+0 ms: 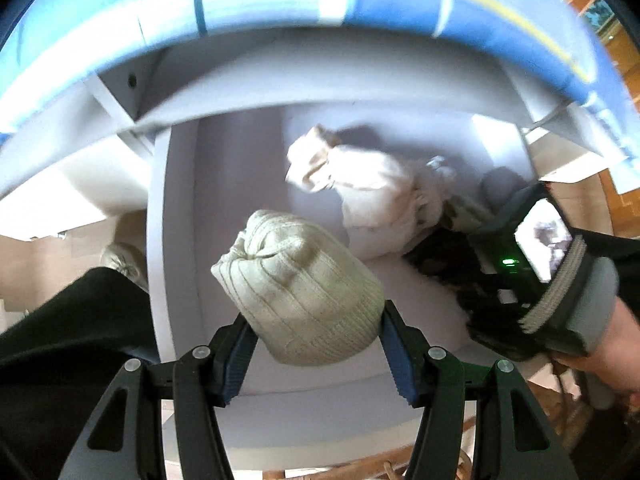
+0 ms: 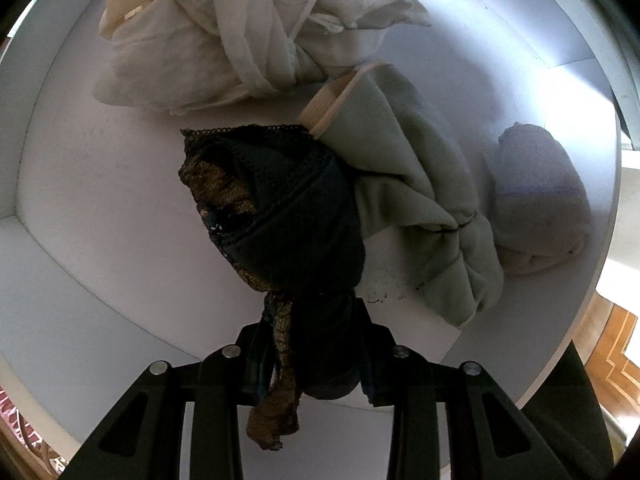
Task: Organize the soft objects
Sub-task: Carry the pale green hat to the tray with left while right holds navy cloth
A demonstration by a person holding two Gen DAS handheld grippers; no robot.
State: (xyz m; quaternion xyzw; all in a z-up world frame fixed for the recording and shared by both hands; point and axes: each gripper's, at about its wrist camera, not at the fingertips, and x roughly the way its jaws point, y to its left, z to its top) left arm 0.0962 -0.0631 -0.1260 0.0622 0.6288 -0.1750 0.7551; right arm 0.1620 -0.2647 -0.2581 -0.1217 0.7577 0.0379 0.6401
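Observation:
My left gripper [image 1: 316,354] is shut on a beige ribbed knit sock roll [image 1: 300,284] and holds it above the white drawer floor [image 1: 200,208]. My right gripper [image 2: 310,360] is shut on a dark blue and gold lace cloth [image 2: 280,208] that rests on the drawer floor [image 2: 100,184]. In the left wrist view the right gripper [image 1: 532,276] sits at the right, over the dark cloth [image 1: 444,260]. A white crumpled cloth [image 2: 208,40] lies at the back; it also shows in the left wrist view [image 1: 368,188]. A pale green cloth [image 2: 420,184] and a light rolled sock [image 2: 540,196] lie to the right.
The drawer's white walls [image 1: 160,240] ring the cloths. A blue band with a yellow line [image 1: 400,4] runs above the drawer's back. Another beige bundle [image 1: 124,260] lies outside the drawer at the left. A wooden floor [image 2: 616,344] shows at the right.

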